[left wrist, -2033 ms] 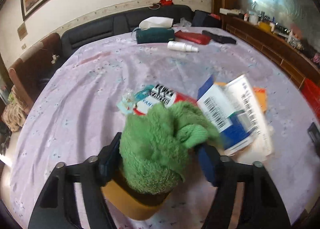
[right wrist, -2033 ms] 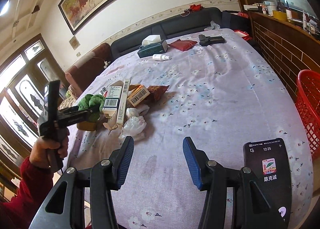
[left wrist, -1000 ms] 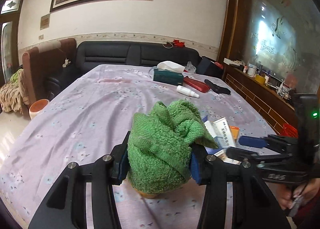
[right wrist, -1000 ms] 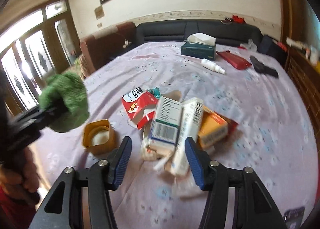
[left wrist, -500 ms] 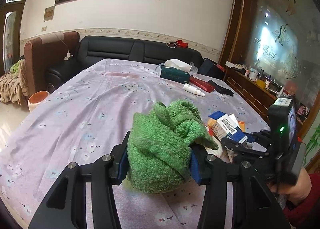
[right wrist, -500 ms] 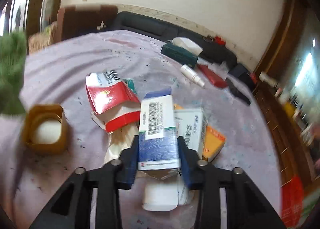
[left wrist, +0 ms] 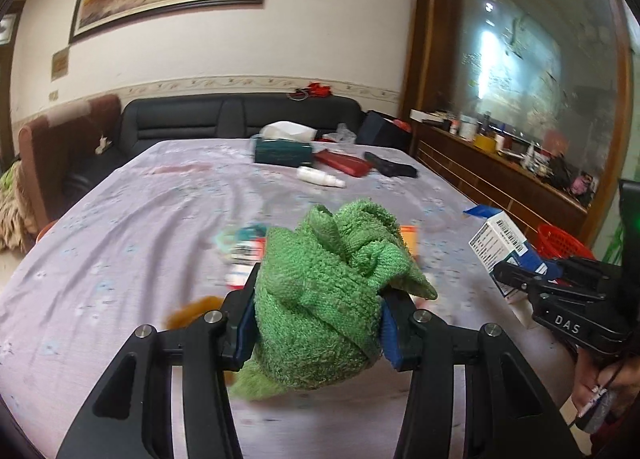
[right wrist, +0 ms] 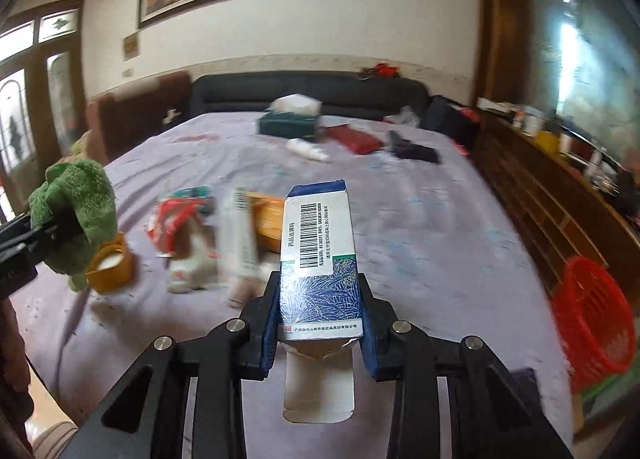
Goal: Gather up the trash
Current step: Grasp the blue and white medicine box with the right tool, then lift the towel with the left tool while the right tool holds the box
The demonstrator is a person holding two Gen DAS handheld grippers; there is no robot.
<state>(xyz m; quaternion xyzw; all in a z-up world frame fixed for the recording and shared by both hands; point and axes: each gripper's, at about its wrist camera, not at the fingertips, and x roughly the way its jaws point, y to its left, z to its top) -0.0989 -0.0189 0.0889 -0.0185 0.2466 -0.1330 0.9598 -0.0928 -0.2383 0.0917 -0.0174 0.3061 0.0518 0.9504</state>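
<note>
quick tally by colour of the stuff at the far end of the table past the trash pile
dark green: 1, tissue box
white: 1, small bottle
red: 1, flat case
black: 1, flat object
total: 4

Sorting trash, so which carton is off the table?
The blue-and-white barcode carton, clamped in the right gripper; the orange carton and others lie on the purple tablecloth.
</note>
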